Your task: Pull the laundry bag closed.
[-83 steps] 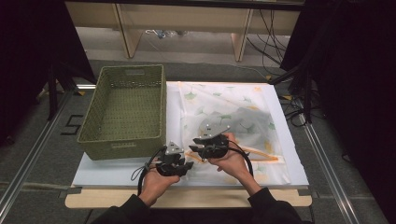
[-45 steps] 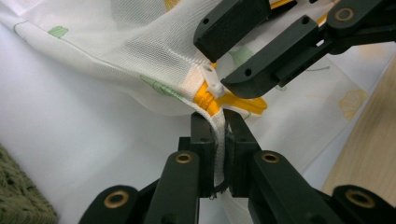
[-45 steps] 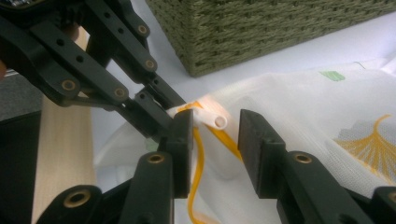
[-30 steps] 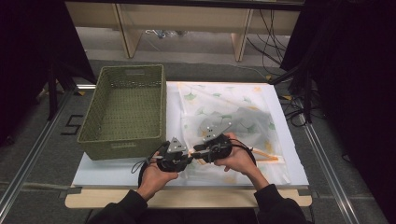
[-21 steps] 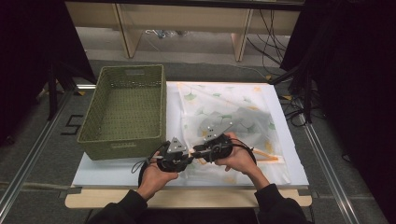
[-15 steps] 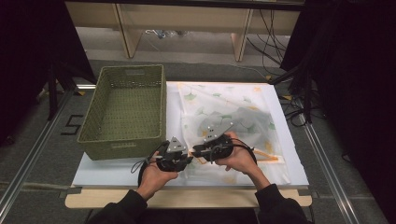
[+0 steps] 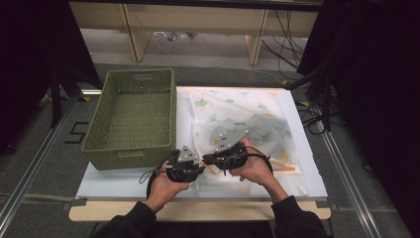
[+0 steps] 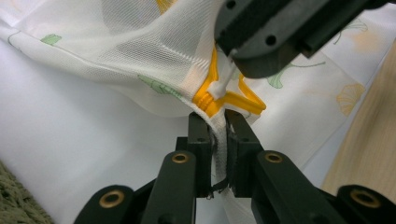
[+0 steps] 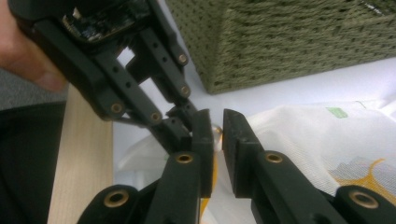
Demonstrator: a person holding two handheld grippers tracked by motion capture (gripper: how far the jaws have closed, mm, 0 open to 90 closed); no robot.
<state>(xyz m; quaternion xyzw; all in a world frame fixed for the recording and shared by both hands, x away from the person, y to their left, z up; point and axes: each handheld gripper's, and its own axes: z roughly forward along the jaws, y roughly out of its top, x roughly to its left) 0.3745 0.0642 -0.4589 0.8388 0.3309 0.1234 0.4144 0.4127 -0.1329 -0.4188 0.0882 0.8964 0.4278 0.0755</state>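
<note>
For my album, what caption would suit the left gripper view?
Left gripper pinching the white mesh bag beside its yellow zipper, right gripper close above.

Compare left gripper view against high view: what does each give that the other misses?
Left gripper view: the left gripper clamped on an edge of the white mesh bag with green and yellow leaf print, just below a yellow-orange plastic piece on it. High view: the open inside of the olive-green woven rectangular basket, nothing in it, and the bag's full spread beside it. Both: the bag and the white sheet under it.
</note>
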